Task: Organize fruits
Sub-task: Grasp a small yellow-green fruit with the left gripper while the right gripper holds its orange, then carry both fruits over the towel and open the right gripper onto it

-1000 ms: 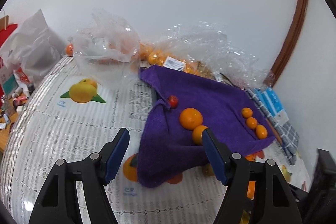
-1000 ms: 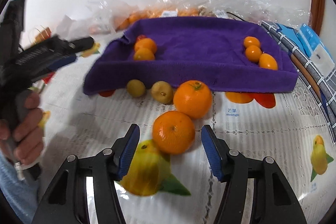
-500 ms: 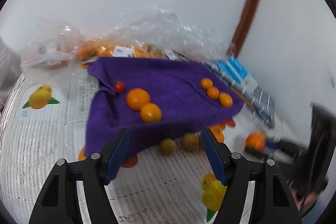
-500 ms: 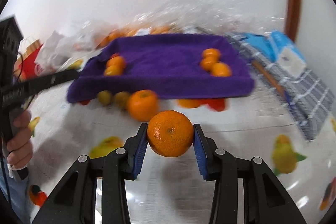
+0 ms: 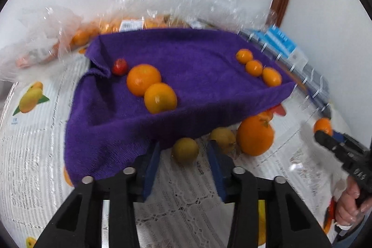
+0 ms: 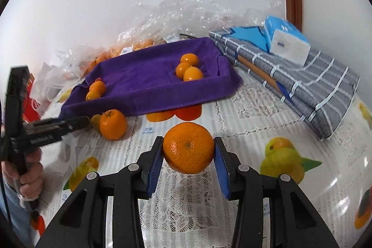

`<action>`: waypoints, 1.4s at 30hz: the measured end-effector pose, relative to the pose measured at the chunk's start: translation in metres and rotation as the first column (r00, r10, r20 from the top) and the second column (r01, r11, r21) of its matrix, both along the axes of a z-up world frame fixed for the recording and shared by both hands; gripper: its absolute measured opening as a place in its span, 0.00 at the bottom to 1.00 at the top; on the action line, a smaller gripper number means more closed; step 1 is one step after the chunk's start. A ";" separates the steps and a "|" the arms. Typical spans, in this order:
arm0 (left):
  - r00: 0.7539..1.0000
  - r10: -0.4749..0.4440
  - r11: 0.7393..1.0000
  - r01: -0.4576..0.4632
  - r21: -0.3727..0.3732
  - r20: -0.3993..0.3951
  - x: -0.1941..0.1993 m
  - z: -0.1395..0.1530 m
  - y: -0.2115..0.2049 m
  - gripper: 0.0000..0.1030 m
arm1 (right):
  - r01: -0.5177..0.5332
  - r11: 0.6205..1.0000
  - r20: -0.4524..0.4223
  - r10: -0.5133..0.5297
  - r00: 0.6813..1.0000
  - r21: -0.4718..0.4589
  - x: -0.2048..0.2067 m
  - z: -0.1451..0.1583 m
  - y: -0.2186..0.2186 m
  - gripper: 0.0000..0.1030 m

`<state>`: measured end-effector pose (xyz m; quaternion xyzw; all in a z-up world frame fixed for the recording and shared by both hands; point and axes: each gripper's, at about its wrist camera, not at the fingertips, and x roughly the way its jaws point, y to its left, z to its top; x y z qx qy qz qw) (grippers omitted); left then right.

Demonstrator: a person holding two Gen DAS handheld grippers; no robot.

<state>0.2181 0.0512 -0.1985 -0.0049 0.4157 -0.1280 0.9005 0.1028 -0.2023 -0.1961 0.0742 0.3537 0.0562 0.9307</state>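
The right gripper (image 6: 188, 158) clamps an orange (image 6: 188, 147), while the left gripper's (image 5: 184, 160) jaws, just narrowed, flank a yellow-green fruit (image 5: 185, 150) untouched.

An orange (image 6: 188, 147) is held clear of the table. On the purple towel-lined tray (image 5: 209, 76) two oranges (image 5: 151, 87) are set touching at the left beside a small red fruit (image 5: 119, 66); three kumquats (image 5: 258, 67) are lined up at the right. In front, a bigger orange (image 5: 254, 137) and two yellow-green fruits (image 5: 186, 150) lie on the table.
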 end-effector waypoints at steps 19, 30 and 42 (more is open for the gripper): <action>0.995 0.034 0.997 -0.027 -0.073 0.096 -0.014 0.011 0.008 0.23 | 0.042 0.997 -0.004 -0.041 0.999 0.072 0.001 -0.005 -0.016 0.41; 0.983 0.091 0.994 -0.080 -0.073 0.162 -0.022 0.020 0.009 0.23 | 0.048 0.995 0.004 -0.048 0.999 0.083 -0.003 -0.003 -0.018 0.41; 0.974 0.105 0.990 -0.084 -0.110 0.202 -0.027 0.032 0.018 0.23 | 0.014 0.996 0.010 -0.014 1.000 0.085 -0.002 -0.003 -0.012 0.41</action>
